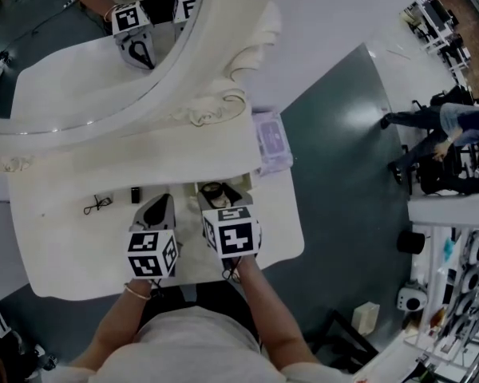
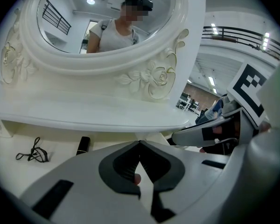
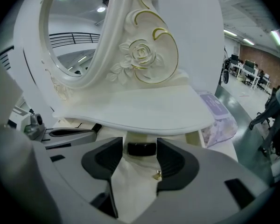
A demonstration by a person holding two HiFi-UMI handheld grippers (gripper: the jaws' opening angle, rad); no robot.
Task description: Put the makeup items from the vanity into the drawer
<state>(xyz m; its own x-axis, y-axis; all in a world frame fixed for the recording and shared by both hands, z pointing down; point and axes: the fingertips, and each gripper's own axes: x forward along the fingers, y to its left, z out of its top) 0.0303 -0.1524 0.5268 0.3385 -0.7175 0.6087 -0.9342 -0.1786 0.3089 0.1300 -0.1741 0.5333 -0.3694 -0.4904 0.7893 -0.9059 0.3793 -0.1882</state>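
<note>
– How did the left hand-held gripper [image 1: 158,200] stand?

– Its jaws were together, the tips meeting in a point in the left gripper view [image 2: 140,143]. A small pinkish spot showed lower between the pads; I could not tell what it was. It hovered over the white table [image 1: 64,246], in front of the raised shelf under the oval white-framed mirror [image 1: 80,70].

– And the right hand-held gripper [image 1: 217,191]?

– Its jaws were apart [image 3: 140,158]. A low round black case [image 3: 141,149] sat on the table just past the tips, in line with the gap, below the shelf edge. A tiny gold-coloured bit [image 3: 157,175] lay by the inner side of one jaw.

– Where were the other things?

– A short black cylindrical tube [image 1: 136,195] lay on the table just to the left of the left hand-held gripper, also visible in its own view [image 2: 83,145]. Further left, apart from the tube, lay a thin black tangled cord [image 1: 97,205]. A lilac plastic packet [image 1: 271,140] rested at the table's right end, beside the shelf.

– And the two tools?

– Side by side, near each other at the table's front edge.
</note>
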